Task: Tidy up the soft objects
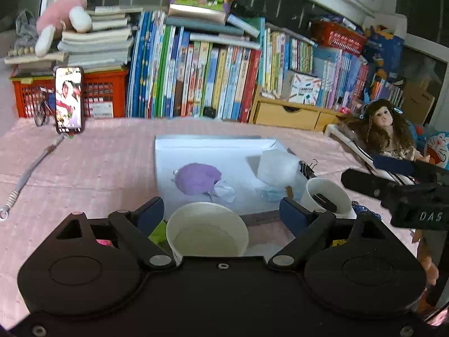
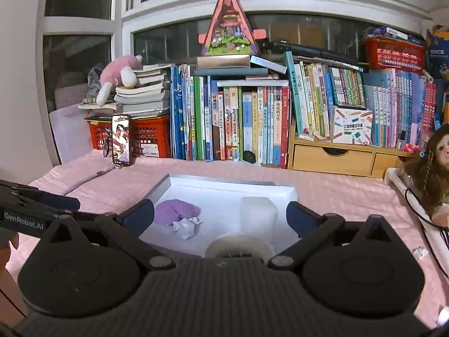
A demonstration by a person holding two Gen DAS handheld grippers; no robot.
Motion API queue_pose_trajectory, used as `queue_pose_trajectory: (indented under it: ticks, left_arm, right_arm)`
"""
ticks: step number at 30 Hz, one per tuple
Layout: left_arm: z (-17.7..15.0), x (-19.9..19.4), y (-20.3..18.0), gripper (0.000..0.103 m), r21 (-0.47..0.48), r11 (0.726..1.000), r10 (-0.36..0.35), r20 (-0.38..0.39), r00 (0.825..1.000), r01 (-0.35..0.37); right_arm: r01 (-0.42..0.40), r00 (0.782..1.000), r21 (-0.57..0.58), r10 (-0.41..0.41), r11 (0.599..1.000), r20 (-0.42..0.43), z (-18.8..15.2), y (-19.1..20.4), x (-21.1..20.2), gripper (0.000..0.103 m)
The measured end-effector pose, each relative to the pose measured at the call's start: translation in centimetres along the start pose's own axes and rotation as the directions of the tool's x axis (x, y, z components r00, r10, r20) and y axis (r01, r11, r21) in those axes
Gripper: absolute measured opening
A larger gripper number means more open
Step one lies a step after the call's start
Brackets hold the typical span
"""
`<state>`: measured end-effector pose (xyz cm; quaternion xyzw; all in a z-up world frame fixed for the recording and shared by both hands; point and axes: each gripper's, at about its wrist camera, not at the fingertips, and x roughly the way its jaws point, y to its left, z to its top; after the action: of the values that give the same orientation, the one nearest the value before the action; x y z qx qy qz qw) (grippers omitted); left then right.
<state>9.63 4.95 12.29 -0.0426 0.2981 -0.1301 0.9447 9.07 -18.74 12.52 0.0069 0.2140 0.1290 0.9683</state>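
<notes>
Ahead of both claws, on the pink-covered bench [image 2: 336,196]: a shallow white tray [image 2: 233,186], the landmark for all else. Inside the tray, left half: a purple soft lump [image 2: 175,212], with a crumpled white paper wad [image 2: 186,227] touching its near edge. Inside the tray, right half: a pale, squashy white block [image 2: 258,214], upright, long axis apparently vertical. Just short of the tray's near edge: a white paper cup [image 1: 207,230], looking empty, between the fingers of the left claw [image 1: 221,213] without contact; a second cup [image 1: 327,198] at the tray's near right corner, something dark inside, beside a black binder clip [image 1: 307,167].

Left claw wide, gripping nothing. Right claw [image 2: 220,219] spread wide too, empty, lined up on the tray's middle, a white roll [image 2: 238,245] just below it. Purple lump likely nearer the left hand, block nearer the right.
</notes>
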Motion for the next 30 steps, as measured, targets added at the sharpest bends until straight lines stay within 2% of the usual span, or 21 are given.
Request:
queue_pose_trajectory:
  ticks: [4, 13, 20, 30]
  left_arm:
    - [-1.5, -1.3, -0.5, 0.092, 0.023, 1.000, 0.016, 0.038, 0.999, -0.016]
    - [-5.2, -2.7, -0.6, 0.092, 0.025, 0.999, 0.036, 0.056, 0.998, -0.037]
    - [-7.8, -3.2, 0.0, 0.093, 0.013, 0.998, 0.068, 0.057, 0.996, -0.069]
    - [-10.3, -3.7, 0.4, 0.097, 0.043, 0.992, 0.118, 0.084, 0.990, -0.122]
  right_arm:
    - [0.008, 1.000, 0.004, -0.008, 1.000, 0.024, -1.8, 0.8, -1.1, 0.103]
    - [0.031, 0.997, -0.005, -0.030, 1.000, 0.074, -4.7, 2.9, -2.9, 0.103]
    - [0.024, 0.997, 0.012, -0.025, 1.000, 0.074, -6.5, 3.9, -3.3, 0.103]
    - [0.056, 0.990, -0.002, -0.055, 0.998, 0.129, -9.1, 4.8, -3.8, 0.103]
